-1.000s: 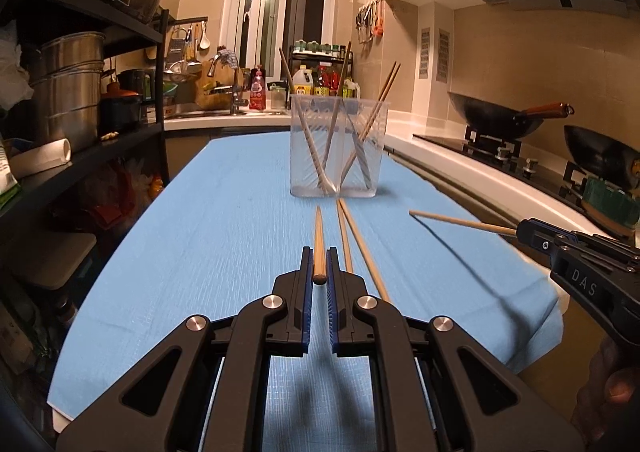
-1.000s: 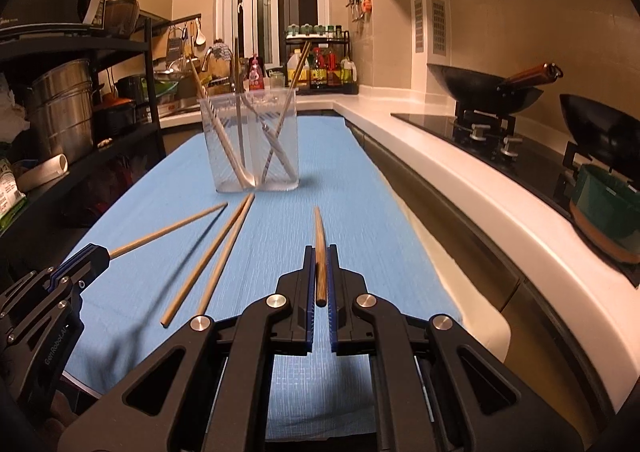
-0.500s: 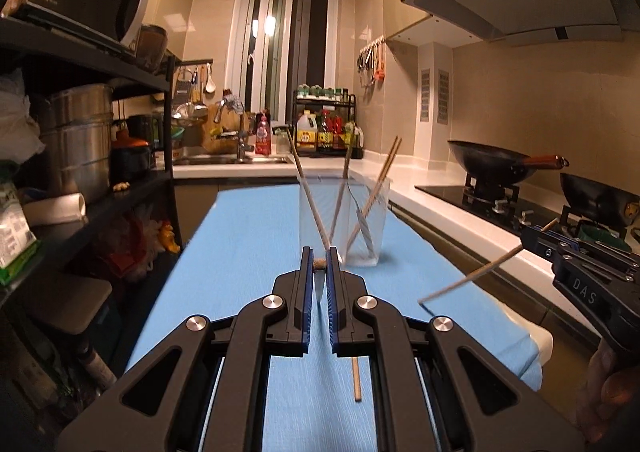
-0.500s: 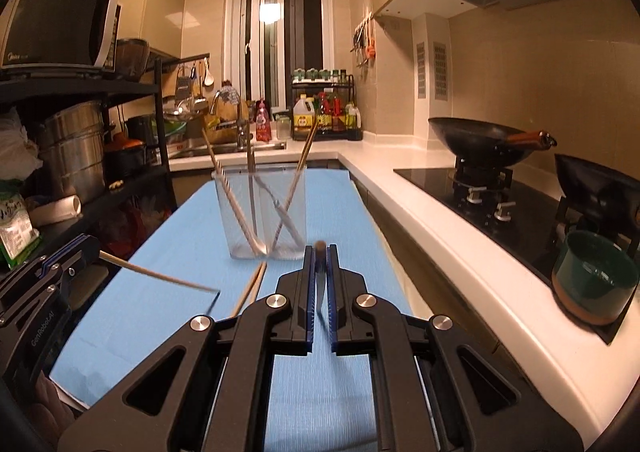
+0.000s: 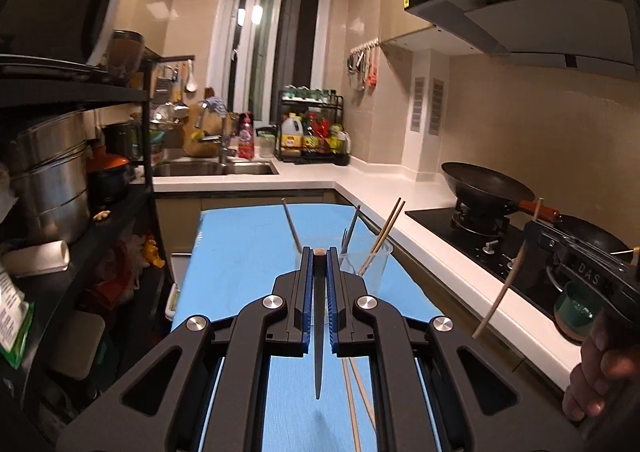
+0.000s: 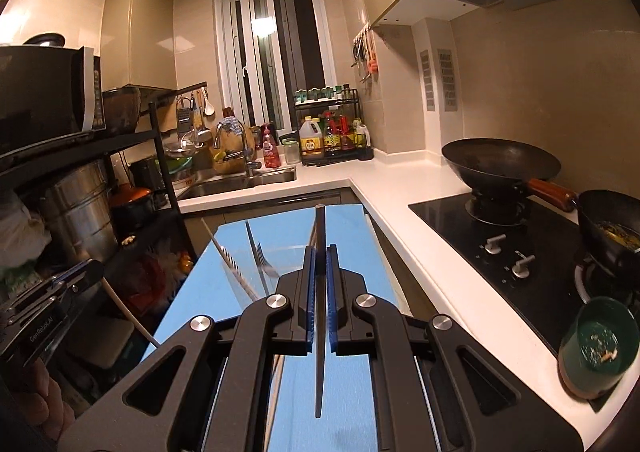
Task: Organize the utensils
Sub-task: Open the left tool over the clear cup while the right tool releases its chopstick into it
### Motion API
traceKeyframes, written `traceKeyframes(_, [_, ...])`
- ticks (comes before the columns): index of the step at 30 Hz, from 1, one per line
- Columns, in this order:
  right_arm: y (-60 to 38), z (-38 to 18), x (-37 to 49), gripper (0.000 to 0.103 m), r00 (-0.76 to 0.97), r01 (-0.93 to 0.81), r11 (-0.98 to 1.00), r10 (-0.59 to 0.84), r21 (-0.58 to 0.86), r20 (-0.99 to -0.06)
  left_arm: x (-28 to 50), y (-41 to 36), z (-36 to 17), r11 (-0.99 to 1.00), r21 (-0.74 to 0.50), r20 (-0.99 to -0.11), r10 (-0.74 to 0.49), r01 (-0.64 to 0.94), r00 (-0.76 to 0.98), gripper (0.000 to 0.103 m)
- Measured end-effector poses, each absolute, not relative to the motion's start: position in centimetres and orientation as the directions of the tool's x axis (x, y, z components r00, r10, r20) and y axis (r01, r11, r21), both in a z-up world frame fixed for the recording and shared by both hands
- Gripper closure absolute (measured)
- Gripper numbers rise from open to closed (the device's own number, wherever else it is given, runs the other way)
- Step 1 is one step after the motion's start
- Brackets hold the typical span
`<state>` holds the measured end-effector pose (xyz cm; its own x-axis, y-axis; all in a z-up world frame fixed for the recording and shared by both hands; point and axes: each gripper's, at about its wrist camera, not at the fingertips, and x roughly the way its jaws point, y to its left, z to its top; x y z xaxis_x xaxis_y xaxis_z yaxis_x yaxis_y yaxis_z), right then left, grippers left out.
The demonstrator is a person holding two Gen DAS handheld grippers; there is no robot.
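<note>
My left gripper (image 5: 319,257) is shut on a wooden chopstick (image 5: 318,336) that hangs point down between the fingers, above the blue cloth (image 5: 244,264). Just behind the fingertips stands the clear container (image 5: 378,258), with chopsticks and forks in it. Two more chopsticks (image 5: 352,404) lie on the cloth below. My right gripper (image 6: 319,257) is shut on another chopstick (image 6: 319,348), also hanging steeply, in front of the container (image 6: 280,264). Each gripper shows in the other's view: the right gripper (image 5: 534,230) with its chopstick (image 5: 502,292), the left gripper (image 6: 94,267) with its chopstick (image 6: 126,310).
A black hob (image 6: 500,236) with two woks (image 6: 500,164) and a green cup (image 6: 596,348) sits on the white counter to the right. A dark shelf rack with steel pots (image 5: 52,176) lines the left. Sink (image 5: 212,168) and condiment rack (image 5: 312,132) are at the far end.
Both grippers rose well above the cloth with their chopsticks. The chopsticks swung from pointing forward to hanging point down, and the container dropped low behind the fingertips.
</note>
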<state>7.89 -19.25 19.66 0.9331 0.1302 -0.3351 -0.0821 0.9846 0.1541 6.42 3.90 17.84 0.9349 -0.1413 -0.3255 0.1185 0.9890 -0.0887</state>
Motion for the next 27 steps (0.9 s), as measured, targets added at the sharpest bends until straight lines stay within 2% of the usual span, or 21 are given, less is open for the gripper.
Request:
traceKeyframes(5, [-18.8,22.4,11.5,0.098,0.924,-0.116,0.980,0.167,0.164,-0.343,10.8,4.3,19.9,0.979,-0.126,-0.401,-0.199,0.161,0.894,0.097])
traceKeyframes(8, [-18.0,24.2,13.3,0.098,0.930,-0.139,0.980,0.179,0.144,-0.320,13.3,4.6,21.4,0.976,-0.142,-0.412,-0.212,0.168,0.886,0.097])
traceKeyframes(19, [-16.0,27.2,20.5,0.098,0.956,-0.176,0.979,0.195,0.105,-0.221,20.7,3.5,27.3,0.975,-0.104,-0.324,-0.218,0.195,0.921,0.097])
traceKeyframes(23, [-15.5,26.0,23.6,0.098,0.957,-0.179,0.979,0.196,0.097,-0.214,23.8,3.0,26.6,0.978,-0.098,-0.328,-0.207,0.184,0.922,0.097])
traceKeyframes(27, [-15.2,23.6,26.4,0.097,0.947,-0.169,0.982,0.187,0.090,-0.262,26.9,2.4,23.9,0.977,-0.103,-0.398,-0.211,0.186,0.893,0.096])
